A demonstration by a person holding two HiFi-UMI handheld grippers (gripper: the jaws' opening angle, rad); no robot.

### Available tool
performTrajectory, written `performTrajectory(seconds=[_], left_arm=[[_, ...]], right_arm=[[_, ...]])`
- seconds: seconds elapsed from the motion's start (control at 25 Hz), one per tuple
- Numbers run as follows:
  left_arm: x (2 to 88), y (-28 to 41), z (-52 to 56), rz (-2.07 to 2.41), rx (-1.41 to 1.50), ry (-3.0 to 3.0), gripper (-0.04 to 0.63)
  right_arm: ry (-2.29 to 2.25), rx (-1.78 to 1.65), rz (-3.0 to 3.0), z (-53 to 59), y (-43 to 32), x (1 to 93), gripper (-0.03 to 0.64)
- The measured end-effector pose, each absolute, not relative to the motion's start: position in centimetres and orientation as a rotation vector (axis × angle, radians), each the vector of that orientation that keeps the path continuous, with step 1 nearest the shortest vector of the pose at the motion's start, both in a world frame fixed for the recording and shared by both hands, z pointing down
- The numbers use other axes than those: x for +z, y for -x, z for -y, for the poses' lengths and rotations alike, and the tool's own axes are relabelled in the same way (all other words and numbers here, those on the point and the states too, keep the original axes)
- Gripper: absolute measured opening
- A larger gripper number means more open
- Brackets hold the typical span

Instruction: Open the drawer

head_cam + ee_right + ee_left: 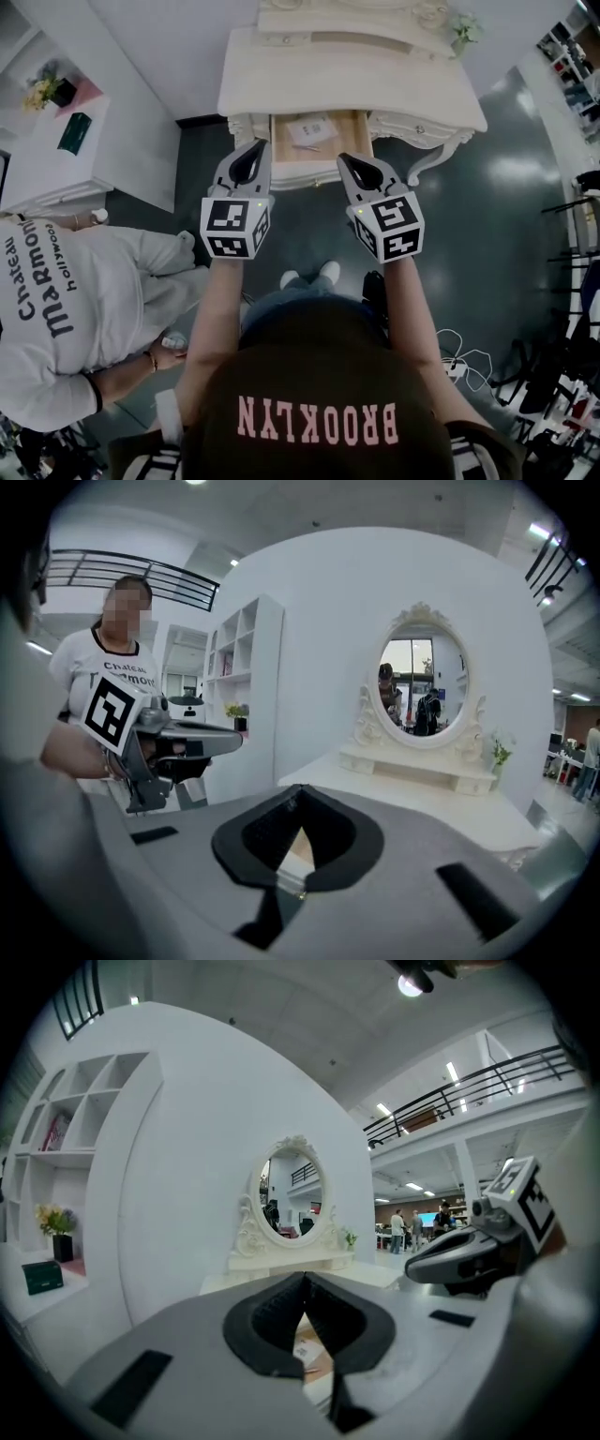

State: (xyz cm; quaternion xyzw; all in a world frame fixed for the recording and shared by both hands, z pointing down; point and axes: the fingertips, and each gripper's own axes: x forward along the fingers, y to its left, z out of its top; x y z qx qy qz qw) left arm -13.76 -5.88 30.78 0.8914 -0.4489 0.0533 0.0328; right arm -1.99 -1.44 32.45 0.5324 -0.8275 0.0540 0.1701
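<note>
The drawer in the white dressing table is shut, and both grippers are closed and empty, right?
No: the head view shows the drawer pulled open, with paper inside. The left gripper and the right gripper are indeed closed and empty.

We see a curved white wall (197,1129), white shelves (94,1082) beside it, a dark glossy floor (506,216) and strip lights (454,1072) overhead.

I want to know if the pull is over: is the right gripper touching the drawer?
Apart. In the right gripper view the right gripper has its jaws shut on nothing, and the open drawer lies clear beyond and below their tips.
</note>
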Motion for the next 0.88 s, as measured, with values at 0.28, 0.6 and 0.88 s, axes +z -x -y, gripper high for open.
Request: performTrajectory(seconds=[0.28,0.6,0.88], left_arm=[[27.1,12.8,6.4,1.385,0.071,-2.814,-0.002],[23.5,12.1,6.7,1.412,-0.018,-2.886,-0.002],[22.5,12.1,6.5,1.428,-0.043,-2.905,-0.002]], right_arm=[[-1.655,0.026,2.443,1.8,1.1,27.3,-0.003],[-1.843,-0.112,2.439,1.6,-1.7,22.8,-0.003],[-1.869,-0.145,2.417,1.1,-3.1,22.0,-0.003]])
